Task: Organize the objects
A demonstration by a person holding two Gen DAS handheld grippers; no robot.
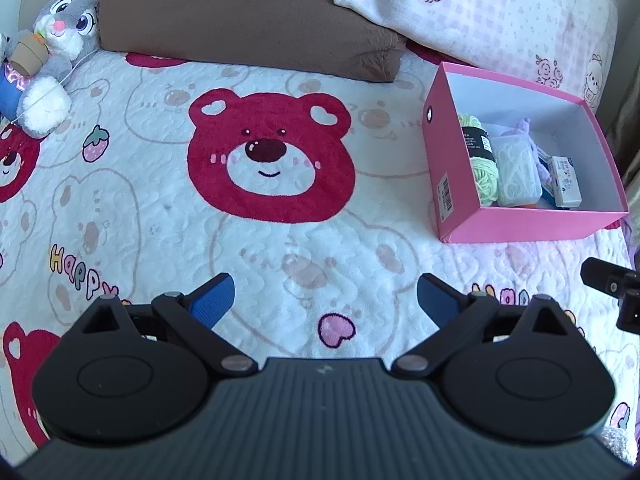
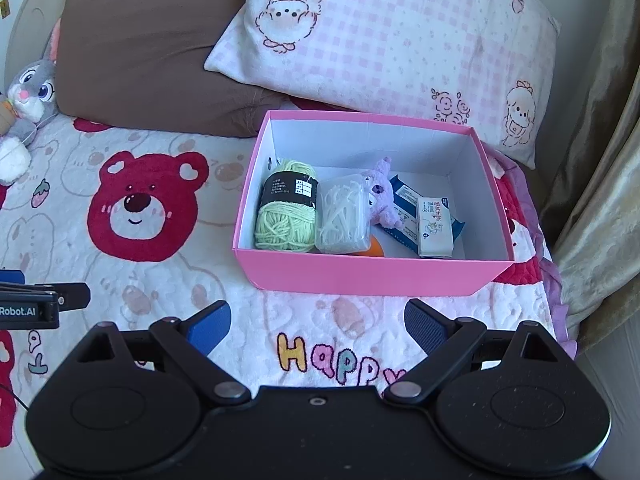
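Pink box point(image 2: 372, 276) on the bed, just in front of the checked pillow point(image 2: 384, 40), open at the top. Inside, side by side along the near wall: green yarn point(image 2: 286, 216), clear tub point(image 2: 344, 218) of white sticks, purple plush point(image 2: 382, 192), blue packet point(image 2: 404, 196), small white carton point(image 2: 434, 226); something orange under the tub, too hidden to name. Nothing loose seen on the blanket point(image 1: 280, 240) apart from the rabbit toy point(image 1: 60, 32) by the brown pillow point(image 1: 240, 12).

Likely near done. Risks from here: a nudge against the light cardboard wall, sliding or tipping the box on soft bedding toward the bed edge at right; a snag in the fleece.

Left gripper point(image 1: 325, 300) tilted steeply down over bare blanket, tongs wide, holding nothing. Right gripper point(image 2: 318, 322) likewise tilted down, just short of the box's near wall, tongs wide, empty.
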